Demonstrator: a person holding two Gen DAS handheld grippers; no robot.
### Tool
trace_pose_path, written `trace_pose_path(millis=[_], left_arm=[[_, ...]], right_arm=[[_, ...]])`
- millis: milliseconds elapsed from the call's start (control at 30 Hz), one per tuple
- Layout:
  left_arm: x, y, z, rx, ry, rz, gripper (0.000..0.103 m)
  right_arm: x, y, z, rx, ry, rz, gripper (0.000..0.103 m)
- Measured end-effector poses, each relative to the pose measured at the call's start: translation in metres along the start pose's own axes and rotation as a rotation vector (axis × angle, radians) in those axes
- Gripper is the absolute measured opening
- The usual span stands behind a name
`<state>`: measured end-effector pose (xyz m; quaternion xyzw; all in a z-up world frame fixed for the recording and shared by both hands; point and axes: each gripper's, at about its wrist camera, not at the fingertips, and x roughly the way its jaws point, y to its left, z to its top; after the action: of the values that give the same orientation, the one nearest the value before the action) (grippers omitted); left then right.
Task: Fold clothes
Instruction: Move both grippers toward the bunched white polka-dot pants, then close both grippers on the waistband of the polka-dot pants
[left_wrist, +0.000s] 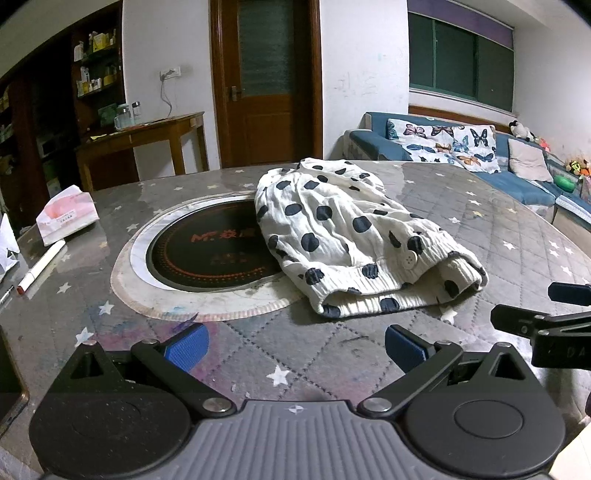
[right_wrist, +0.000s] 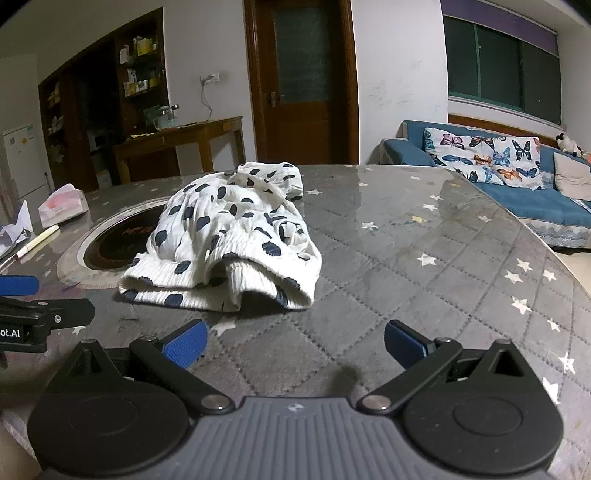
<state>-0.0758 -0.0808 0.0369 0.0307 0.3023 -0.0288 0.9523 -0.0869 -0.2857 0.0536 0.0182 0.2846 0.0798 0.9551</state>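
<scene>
While spotted garment (left_wrist: 347, 236) lies bunched on table (left_wrist: 498, 236), both tools (left_wrist: 295, 347) (right_wrist: 295, 343) spread wide, empty

Left gripper (left_wrist: 295, 349), right gripper (right_wrist: 295, 347): both agape, empty.

A: Clear path forward?
B: Bare table (right_wrist: 424, 295) between both grippers and the spotted garment (right_wrist: 236, 243). Right side open to the edge.
A: Left?
B: Cluttered: tissue pack (left_wrist: 68, 214), pen (left_wrist: 40, 266), paper (left_wrist: 7, 247). Cooktop (left_wrist: 207, 254) partly under garment.
</scene>
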Motion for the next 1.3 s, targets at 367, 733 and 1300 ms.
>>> trace_pose_path(millis=[367,733,1300], left_arm=[[0.004,-0.005,0.001,0.015,0.003,-0.007,0.103],[0.018,-0.009,0.010,0.034,0.008,-0.015,0.103],[0.052,-0.013,0.035,0.104,0.011,-0.052,0.095]], right_arm=[[0.004,-0.001,0.002,-0.002,0.004,-0.004,0.103],[0.015,-0.005,0.011,-0.013,0.009,-0.011,0.103],[0.036,-0.023,0.023,0.011,0.042,0.004,0.084]])
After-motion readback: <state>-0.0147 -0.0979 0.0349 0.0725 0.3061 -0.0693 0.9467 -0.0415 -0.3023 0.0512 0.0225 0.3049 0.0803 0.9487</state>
